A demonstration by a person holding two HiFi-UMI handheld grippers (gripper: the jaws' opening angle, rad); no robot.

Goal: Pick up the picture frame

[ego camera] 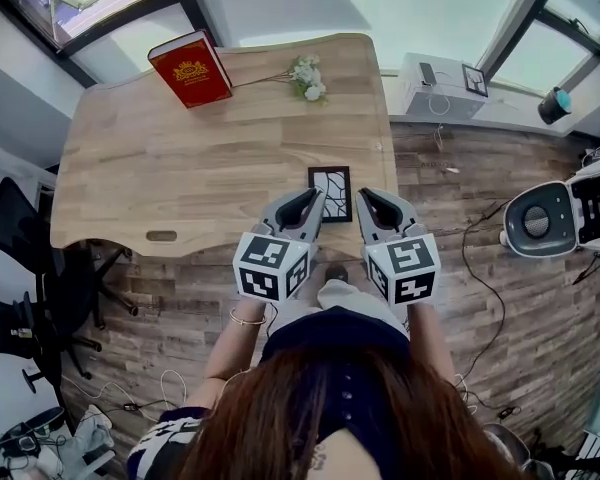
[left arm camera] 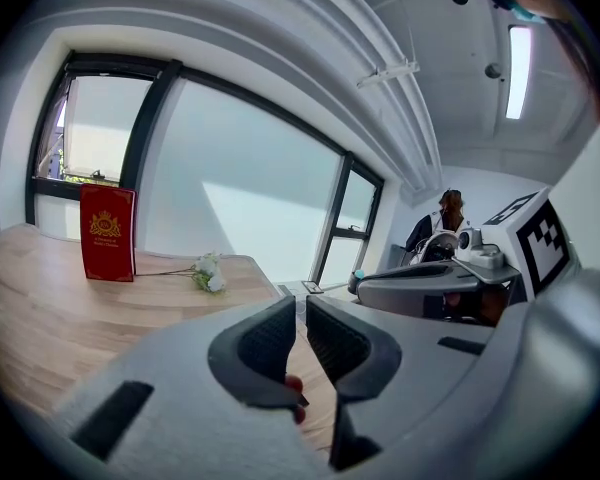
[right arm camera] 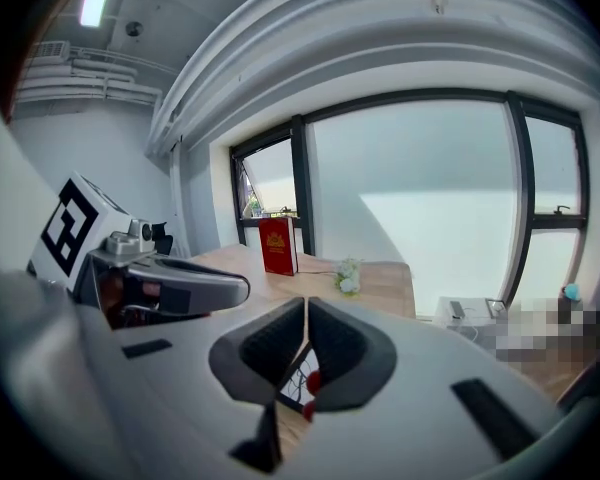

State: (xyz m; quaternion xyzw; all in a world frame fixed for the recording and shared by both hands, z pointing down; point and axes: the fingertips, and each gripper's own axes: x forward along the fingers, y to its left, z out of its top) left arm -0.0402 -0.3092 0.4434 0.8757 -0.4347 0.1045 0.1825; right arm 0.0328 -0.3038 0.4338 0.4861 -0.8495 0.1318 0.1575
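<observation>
While both tools hang over the near edge of the wooden table (ego camera: 180, 178), the picture frame (ego camera: 330, 190) lies flat on the top close to that edge, black border w/ a pale line pattern inside, nothing holding it. L gripper (ego camera: 317, 196) sits just beside the frame's left lower corner, R gripper (ego camera: 363, 196) just beside its right lower corner, so the frame is between the two tips; can't tell from the head view whether either one touches it. In its own view the L gripper (left arm camera: 300, 306) has its dark ribbed pads pressed nearly together, only a thin slit left, nothing pinched. R gripper (right arm camera: 306, 304) is likewise closed at the tips, empty, w/ a sliver of the frame (right arm camera: 296, 380) showing below through the gap lower down. At the far side of the table a red book (ego camera: 191, 68) stands upright w/ a gold emblem on the cover, and white flowers (ego camera: 308, 78) lie to its right, well apart from the frame. Person's hair fills the bottom of the head view.
</observation>
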